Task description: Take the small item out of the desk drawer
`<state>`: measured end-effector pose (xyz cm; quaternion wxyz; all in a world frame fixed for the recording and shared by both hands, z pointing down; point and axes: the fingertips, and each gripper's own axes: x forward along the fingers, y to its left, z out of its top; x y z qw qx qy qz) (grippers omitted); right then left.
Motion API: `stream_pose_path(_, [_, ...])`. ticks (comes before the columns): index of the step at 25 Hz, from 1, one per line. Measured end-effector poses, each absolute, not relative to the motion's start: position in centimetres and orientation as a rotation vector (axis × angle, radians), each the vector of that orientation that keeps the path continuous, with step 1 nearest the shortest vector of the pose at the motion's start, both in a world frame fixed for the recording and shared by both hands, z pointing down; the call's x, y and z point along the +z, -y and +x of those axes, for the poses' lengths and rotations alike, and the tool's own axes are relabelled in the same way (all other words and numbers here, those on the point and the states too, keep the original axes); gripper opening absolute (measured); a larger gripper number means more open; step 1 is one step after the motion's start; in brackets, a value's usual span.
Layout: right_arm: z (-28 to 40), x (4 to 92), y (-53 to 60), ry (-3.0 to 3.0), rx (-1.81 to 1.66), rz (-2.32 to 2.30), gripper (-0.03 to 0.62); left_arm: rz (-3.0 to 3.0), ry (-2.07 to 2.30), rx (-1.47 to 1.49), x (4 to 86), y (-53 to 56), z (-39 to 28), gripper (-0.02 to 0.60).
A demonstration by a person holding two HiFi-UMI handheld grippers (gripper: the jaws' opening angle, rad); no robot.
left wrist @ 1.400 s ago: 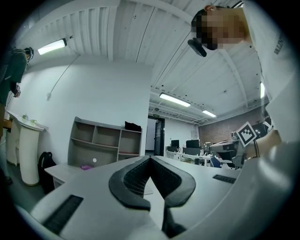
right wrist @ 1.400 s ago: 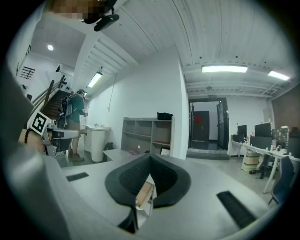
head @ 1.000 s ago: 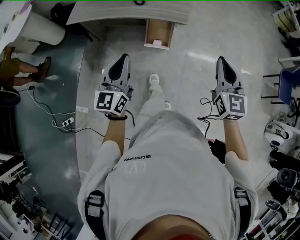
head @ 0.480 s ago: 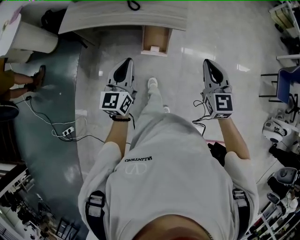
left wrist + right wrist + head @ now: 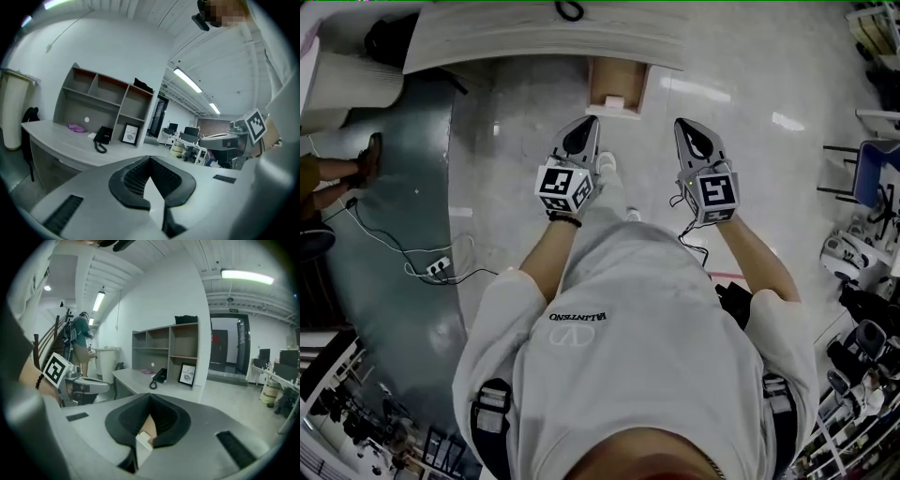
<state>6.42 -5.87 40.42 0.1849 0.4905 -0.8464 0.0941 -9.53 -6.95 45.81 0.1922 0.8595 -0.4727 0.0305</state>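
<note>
In the head view, an open wooden drawer (image 5: 620,67) juts out from under the grey desk (image 5: 516,39), with a small white item (image 5: 614,101) at its near end. My left gripper (image 5: 582,128) is shut and empty, just below and left of the drawer. My right gripper (image 5: 686,128) is level with it, right of the drawer, and also looks shut. In the left gripper view the left gripper (image 5: 150,160) shows its pads meeting. Below the closed tips of the right gripper (image 5: 150,397), the white item (image 5: 144,440) shows against the drawer's wood.
A black phone (image 5: 101,137), a framed picture (image 5: 130,133) and a shelf unit (image 5: 103,105) stand on the desk. A power strip with cables (image 5: 436,267) lies on the floor at left, near another person's legs (image 5: 337,169). Chairs and equipment (image 5: 862,178) crowd the right.
Both grippers have moved forward toward the drawer and drawn closer together. The desk and drawer now sit nearer in the head view. Both jaws stay shut.
</note>
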Motion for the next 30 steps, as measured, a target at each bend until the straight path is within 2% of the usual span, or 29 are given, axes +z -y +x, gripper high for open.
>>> stream_pose_path(19, [2.4,51.5,13.3,2.255,0.423,1.323,0.002,2.254,1.113,0.344,60.6,15.8,-6.7,0.000])
stream_pose_path(30, [1.9,63.1,15.6,2.226,0.523,1.142,0.002,2.125,1.135,0.465,69.3,17.5,-3.8,0.003])
